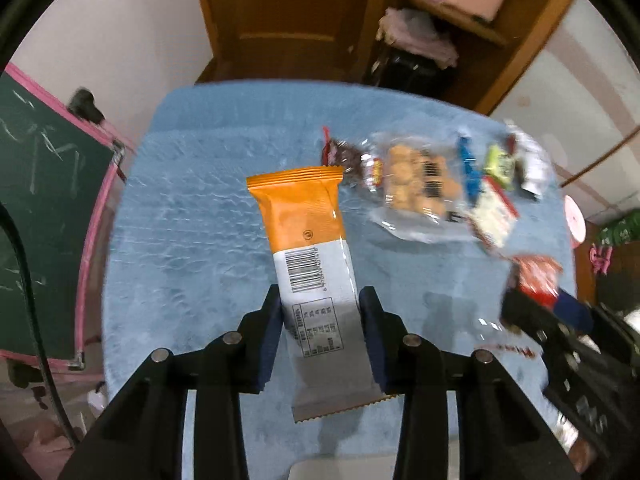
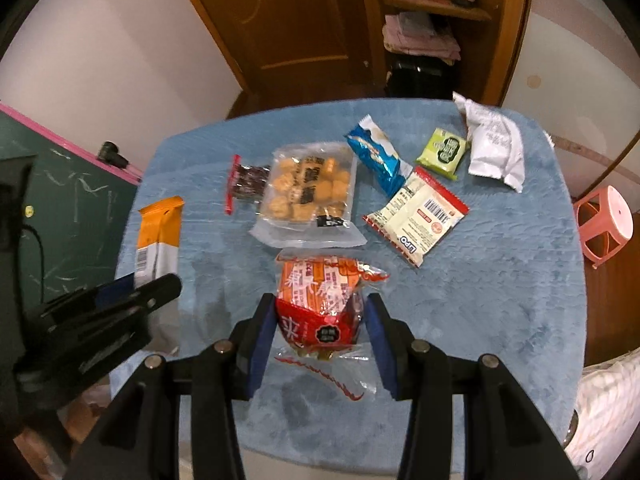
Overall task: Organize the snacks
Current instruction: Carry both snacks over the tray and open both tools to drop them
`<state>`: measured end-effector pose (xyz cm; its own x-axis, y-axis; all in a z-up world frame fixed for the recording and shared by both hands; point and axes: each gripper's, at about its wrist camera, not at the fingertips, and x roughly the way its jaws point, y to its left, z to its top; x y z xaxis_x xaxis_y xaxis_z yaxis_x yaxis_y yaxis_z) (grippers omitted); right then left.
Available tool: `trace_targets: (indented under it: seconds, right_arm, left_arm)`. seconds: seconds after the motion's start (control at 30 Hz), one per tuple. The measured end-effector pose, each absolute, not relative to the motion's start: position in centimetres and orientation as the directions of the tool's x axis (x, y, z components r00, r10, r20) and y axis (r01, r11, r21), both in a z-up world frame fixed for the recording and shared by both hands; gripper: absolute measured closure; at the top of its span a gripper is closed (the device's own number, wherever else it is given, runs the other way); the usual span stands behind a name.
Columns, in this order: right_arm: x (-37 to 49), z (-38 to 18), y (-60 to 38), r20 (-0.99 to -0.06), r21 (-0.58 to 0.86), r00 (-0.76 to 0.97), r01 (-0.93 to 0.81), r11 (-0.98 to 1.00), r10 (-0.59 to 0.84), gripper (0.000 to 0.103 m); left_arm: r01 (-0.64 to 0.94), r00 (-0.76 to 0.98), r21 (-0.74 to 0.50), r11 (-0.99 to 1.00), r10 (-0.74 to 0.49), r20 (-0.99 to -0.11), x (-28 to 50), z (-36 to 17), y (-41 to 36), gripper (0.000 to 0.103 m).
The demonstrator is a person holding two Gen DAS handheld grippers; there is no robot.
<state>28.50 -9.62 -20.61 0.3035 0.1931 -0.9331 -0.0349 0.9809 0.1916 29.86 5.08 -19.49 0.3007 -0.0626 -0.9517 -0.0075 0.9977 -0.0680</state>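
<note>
Slippage worries me: left hand-held gripper [image 1: 320, 320] pinches the orange wrapper [image 1: 308, 248], right hand-held gripper [image 2: 320, 320] squeezes the crinkly red pack [image 2: 320, 304].

A worktop [image 2: 500, 300] covered in blue plush cloth carries the snacks. Toward its far side lie a small dark red-edged packet [image 2: 246, 184], a clear bag of golden biscuits [image 2: 306, 196], a blue wrapper [image 2: 376, 156], a green packet [image 2: 442, 153] and a white wrapper [image 2: 496, 148]. Nearer the middle lies a red-bordered cream sachet [image 2: 420, 216], touching the blue wrapper.
</note>
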Motion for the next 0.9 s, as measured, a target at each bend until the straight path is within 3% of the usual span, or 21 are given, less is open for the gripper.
trace_targets:
  seconds: [0.23,0.4,0.63,0.9]
  right_arm:
    - [23.3,-15.2,-10.2,-0.903,0.213,0.365,-0.078,0.974,0.227,0.057]
    - [18.3,-12.7,-11.0,-0.891,0.217,0.381,-0.119,0.969,0.246,0.057]
    - [10.4,-11.1,-12.5,-0.904,0.176,0.357,-0.186,0.967,0.234,0.057]
    - [4.6,-13.3,-14.6,-0.942,0.183,0.253,-0.169,0.969,0.222,0.057]
  left_arm:
    - [0.082,0.398,-0.049,0.995,-0.078,-0.914,22.2,-12.0,4.8,0.066]
    - [0.114,0.406,-0.030,0.993,-0.074,-0.911,15.6,-9.6,3.4,0.066]
    - [0.139,0.371,0.021,0.990,-0.033,-0.928,8.6,-10.3,2.6,0.065]
    - [0.164,0.312,0.067,0.984,0.013,-0.950,3.8,-12.6,1.8,0.064]
